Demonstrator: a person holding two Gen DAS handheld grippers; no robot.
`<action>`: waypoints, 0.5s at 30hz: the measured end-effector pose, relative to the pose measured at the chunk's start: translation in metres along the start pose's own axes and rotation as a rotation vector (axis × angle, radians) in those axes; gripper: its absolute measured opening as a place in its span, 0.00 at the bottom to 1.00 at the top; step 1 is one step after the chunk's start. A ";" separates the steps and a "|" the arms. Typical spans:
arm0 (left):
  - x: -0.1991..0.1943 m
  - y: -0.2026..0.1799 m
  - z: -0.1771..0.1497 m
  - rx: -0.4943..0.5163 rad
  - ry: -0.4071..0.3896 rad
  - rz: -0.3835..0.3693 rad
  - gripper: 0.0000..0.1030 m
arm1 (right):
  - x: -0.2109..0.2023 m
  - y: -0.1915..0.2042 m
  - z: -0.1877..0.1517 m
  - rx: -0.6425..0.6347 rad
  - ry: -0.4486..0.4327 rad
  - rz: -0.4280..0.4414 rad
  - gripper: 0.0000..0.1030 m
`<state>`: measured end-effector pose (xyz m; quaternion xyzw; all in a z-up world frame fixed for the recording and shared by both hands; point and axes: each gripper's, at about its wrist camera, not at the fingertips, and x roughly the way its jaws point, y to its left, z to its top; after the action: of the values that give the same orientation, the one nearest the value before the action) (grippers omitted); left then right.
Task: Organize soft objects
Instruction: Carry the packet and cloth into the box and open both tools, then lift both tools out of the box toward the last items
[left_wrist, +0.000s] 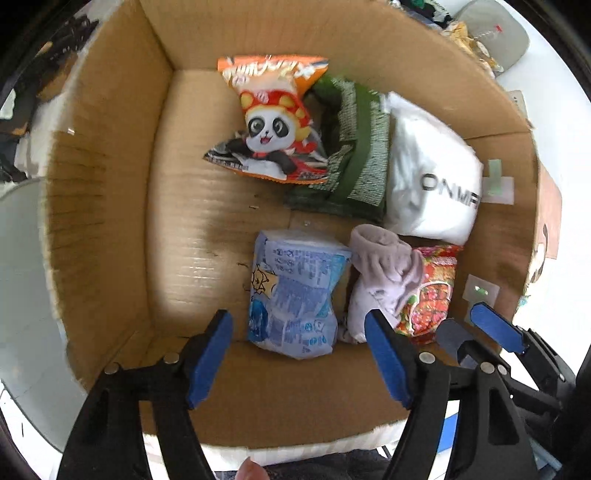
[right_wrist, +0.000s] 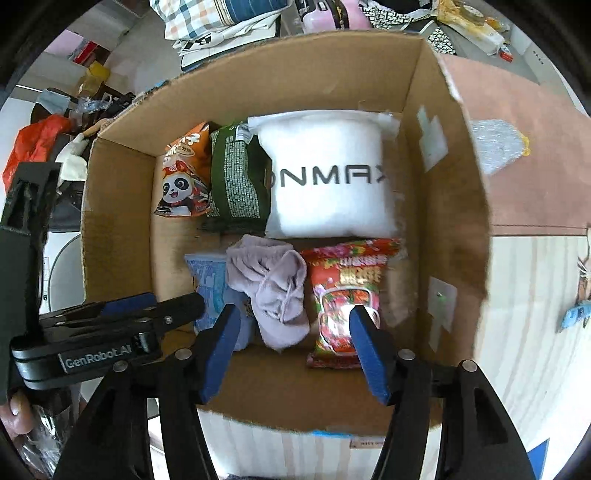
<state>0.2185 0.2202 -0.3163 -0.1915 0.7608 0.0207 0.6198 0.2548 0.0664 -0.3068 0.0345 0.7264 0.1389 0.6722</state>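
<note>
The crumpled lilac cloth (right_wrist: 271, 291) lies on the open cardboard box (left_wrist: 110, 206) floor, between the pale blue plastic packet (left_wrist: 295, 291) and the red flowered snack bag (right_wrist: 343, 295). Your left gripper (left_wrist: 299, 354) and right gripper (right_wrist: 295, 347) hang spread above them, pinching nothing.

The left gripper (left_wrist: 299, 354), jaws apart and holding nothing, hangs over the blue packet (left_wrist: 295, 291) inside the cardboard box (left_wrist: 96, 206).
</note>
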 end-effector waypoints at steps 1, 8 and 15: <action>-0.006 -0.002 -0.003 0.008 -0.013 0.006 0.70 | -0.003 0.000 -0.002 0.004 0.002 0.002 0.62; -0.059 -0.014 -0.037 0.043 -0.154 0.047 0.70 | -0.043 -0.004 -0.033 -0.031 -0.040 -0.063 0.66; -0.100 -0.009 -0.074 0.081 -0.314 0.153 0.94 | -0.088 -0.001 -0.067 -0.067 -0.126 -0.112 0.95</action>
<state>0.1679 0.2185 -0.2023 -0.1023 0.6671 0.0666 0.7349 0.1969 0.0346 -0.2181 -0.0201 0.6785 0.1226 0.7241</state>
